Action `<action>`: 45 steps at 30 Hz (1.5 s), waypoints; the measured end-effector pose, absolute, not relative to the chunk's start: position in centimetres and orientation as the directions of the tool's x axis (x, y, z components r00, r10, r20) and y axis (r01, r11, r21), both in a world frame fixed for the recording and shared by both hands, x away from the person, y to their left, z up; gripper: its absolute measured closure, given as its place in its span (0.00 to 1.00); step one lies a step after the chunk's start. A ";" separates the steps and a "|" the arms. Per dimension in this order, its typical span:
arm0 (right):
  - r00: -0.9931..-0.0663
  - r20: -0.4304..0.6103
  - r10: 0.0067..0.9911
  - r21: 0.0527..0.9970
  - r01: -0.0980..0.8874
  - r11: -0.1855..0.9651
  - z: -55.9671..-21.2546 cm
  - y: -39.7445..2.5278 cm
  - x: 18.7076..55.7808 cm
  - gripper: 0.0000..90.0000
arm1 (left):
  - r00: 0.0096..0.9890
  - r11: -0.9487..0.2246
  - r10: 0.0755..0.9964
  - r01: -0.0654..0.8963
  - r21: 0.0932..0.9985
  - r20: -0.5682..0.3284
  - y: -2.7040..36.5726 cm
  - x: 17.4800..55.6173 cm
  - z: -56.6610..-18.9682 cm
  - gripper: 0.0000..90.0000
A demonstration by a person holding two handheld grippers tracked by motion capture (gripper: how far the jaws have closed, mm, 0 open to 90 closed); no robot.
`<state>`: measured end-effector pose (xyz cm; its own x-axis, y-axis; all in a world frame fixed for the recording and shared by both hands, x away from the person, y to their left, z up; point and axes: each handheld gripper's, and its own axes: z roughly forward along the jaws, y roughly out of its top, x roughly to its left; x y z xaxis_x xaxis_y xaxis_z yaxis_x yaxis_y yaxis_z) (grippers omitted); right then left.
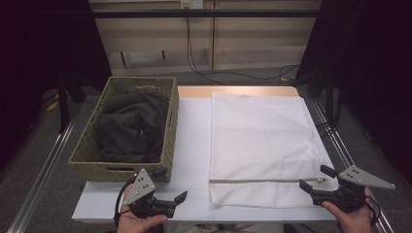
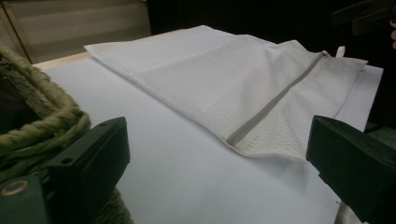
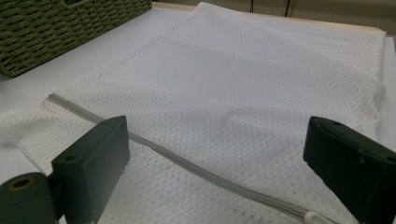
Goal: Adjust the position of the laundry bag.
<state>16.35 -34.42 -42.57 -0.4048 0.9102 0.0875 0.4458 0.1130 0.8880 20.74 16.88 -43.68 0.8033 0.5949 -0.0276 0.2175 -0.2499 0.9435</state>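
Two hand-held grippers sit at the near edge of the desk, one in each of the person's hands. The left hand-held gripper hovers at the near left, just in front of the basket, with its jaws spread and nothing between them. The right hand-held gripper is at the near right, its jaws also parted and empty, and it points left at the end of the zipper.

One white mesh bag lies flat on the right half of the desk, its long axis running near to far. Its single grey zipper crosses the near end from left to right, and the white pull rests at the right end, just beside the right jaws (in the right gripper view the pull shows at the bottom edge, between the jaws). So the right hand is much the nearer to the pull; the left one is well apart from the bag, with bare desk between.

One woven basket stands at the left and holds a heap of dark clothes; how many pieces cannot be told.

The coming move probably turns on the pull: the right jaws would close on it and draw it leftward along the zipper.
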 end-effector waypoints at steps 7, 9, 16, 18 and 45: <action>-0.400 0.115 0.909 0.888 0.452 0.086 -42.6 -34.5 16.8 0.17 | 0.800 -0.263 0.600 0.223 0.939 -0.023 17.0 20.8 -43.7 0.08; -0.404 0.126 0.906 0.887 0.455 0.079 -42.6 -34.5 16.8 0.18 | 0.794 -0.260 0.607 0.222 0.940 -0.020 17.0 20.8 -43.7 0.08; -0.425 0.141 0.894 0.877 0.473 0.086 -42.8 -34.1 17.4 0.26 | 0.790 -0.269 0.613 0.227 0.936 -0.016 17.1 20.7 -43.7 0.08; -0.442 0.152 0.884 0.871 0.483 0.092 -42.8 -33.8 17.7 0.28 | 0.791 -0.268 0.612 0.226 0.937 -0.016 17.0 20.7 -43.7 0.08; -0.628 0.123 0.768 0.832 0.487 0.265 -42.2 -25.3 23.9 0.47 | 0.812 -0.277 0.583 0.227 0.934 -0.024 16.9 21.0 -43.7 0.09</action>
<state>23.93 -25.33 -42.21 -0.6283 0.7681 0.1233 0.4871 0.2648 0.8322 20.95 16.85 -43.68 0.8118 0.5834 -0.0244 0.2267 -0.2765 0.9339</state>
